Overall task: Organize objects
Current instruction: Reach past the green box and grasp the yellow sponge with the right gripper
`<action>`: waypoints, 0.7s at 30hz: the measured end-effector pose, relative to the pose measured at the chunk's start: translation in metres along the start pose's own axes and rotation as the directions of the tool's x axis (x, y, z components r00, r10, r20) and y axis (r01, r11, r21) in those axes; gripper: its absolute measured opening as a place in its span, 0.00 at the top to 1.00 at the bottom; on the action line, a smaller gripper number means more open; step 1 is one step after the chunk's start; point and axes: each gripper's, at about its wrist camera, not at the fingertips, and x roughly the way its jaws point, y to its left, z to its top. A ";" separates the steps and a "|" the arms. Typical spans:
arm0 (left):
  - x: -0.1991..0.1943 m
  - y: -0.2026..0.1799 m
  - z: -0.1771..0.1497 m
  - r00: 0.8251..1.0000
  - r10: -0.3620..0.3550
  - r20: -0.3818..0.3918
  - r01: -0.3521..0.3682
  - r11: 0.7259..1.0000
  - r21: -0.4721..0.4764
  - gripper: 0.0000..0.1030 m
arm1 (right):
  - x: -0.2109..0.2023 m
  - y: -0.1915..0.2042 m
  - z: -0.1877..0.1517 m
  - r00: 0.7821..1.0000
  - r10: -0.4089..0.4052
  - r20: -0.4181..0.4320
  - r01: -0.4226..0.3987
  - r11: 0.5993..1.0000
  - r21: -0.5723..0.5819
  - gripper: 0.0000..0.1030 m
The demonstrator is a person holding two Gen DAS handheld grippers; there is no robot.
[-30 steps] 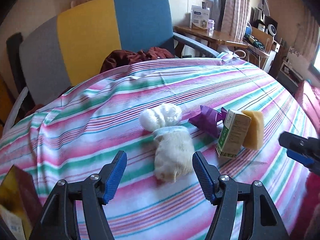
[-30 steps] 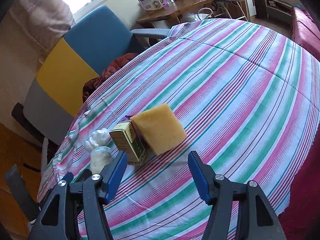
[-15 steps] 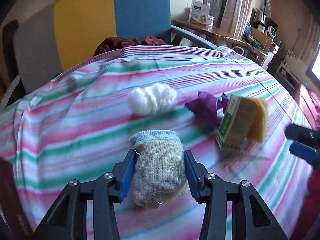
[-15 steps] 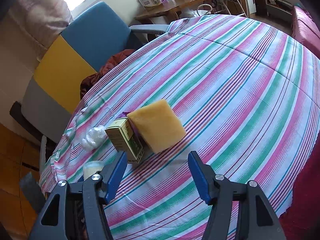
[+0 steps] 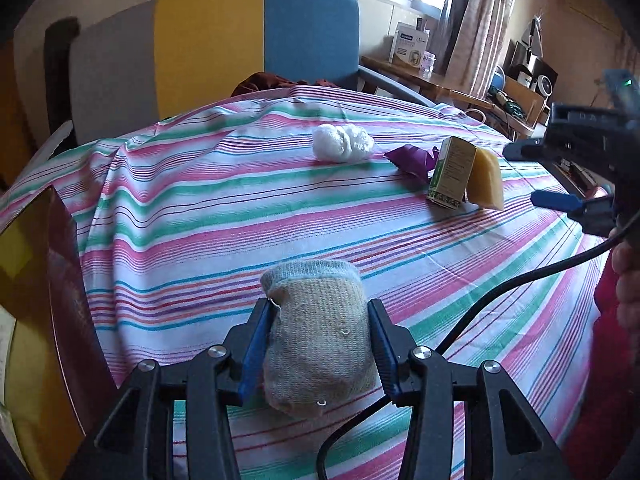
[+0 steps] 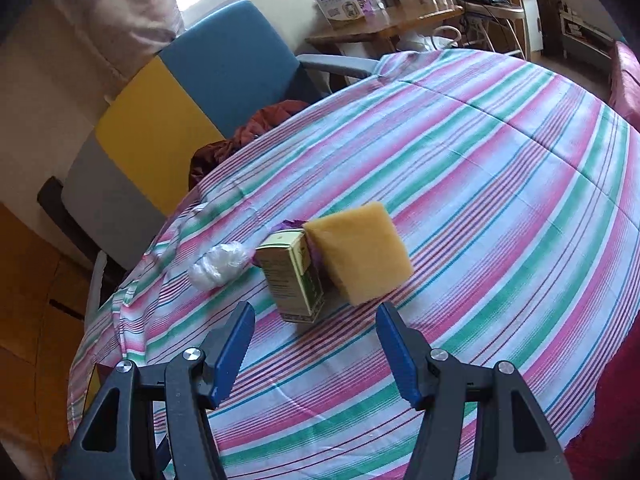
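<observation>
My left gripper (image 5: 318,320) is shut on a beige rolled sock (image 5: 316,332) with a pale blue cuff, held above the striped tablecloth (image 5: 200,208). Farther back lie a white crumpled ball (image 5: 343,143), a purple wrapper (image 5: 410,158), a green carton (image 5: 450,174) standing upright and a yellow sponge (image 5: 486,178) leaning on it. My right gripper (image 6: 316,338) is open and empty, just in front of the carton (image 6: 292,276) and the sponge (image 6: 360,252). The white ball (image 6: 218,265) lies to their left.
A grey, yellow and blue chair (image 5: 224,44) stands behind the table with dark red cloth (image 5: 276,80) on its seat. A brown and yellow box (image 5: 36,304) stands at the left edge. The right gripper's body (image 5: 580,172) shows at the right.
My left gripper closed on the sock and has pulled it back toward me, away from the white ball. The right gripper has moved a little closer to the carton and sponge.
</observation>
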 end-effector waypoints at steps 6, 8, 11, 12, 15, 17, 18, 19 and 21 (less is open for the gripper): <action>-0.001 0.007 -0.002 1.000 -0.026 -0.002 0.026 1.000 -0.018 0.53 | 0.004 0.034 0.014 1.000 0.021 -0.005 -0.021 0.992 -0.122 0.38; -0.002 0.008 -0.004 0.999 -0.032 -0.002 0.032 0.999 -0.027 0.53 | 0.009 0.048 0.026 1.000 0.005 0.018 -0.002 0.984 -0.176 0.38; -0.004 0.011 -0.005 0.999 -0.039 -0.006 0.039 0.998 -0.040 0.53 | 0.029 0.065 0.043 1.000 -0.009 0.010 0.011 0.972 -0.235 0.38; -0.005 0.012 -0.006 0.999 -0.043 -0.008 0.042 0.998 -0.046 0.53 | 0.037 0.068 0.047 1.000 -0.018 0.000 0.017 0.968 -0.249 0.38; -0.007 0.014 -0.008 0.999 -0.049 -0.012 0.049 0.998 -0.051 0.53 | 0.066 0.067 0.048 0.995 -0.059 -0.081 0.035 0.963 -0.268 0.37; -0.009 0.015 -0.009 0.999 -0.051 -0.012 0.051 0.997 -0.049 0.53 | 0.061 0.065 0.041 0.984 0.095 -0.149 -0.129 0.963 -0.236 0.37; -0.010 0.015 -0.010 0.999 -0.053 -0.012 0.053 0.997 -0.051 0.53 | 0.055 0.065 0.037 0.959 0.199 -0.201 -0.240 0.949 -0.205 0.37; -0.011 0.016 -0.010 0.998 -0.055 -0.012 0.054 0.997 -0.057 0.53 | 0.050 0.063 0.033 0.920 0.300 -0.251 -0.342 0.929 -0.144 0.38; -0.012 0.017 -0.010 0.998 -0.055 -0.015 0.054 0.996 -0.067 0.53 | 0.036 0.058 0.025 0.918 0.332 -0.218 -0.365 0.921 -0.135 0.38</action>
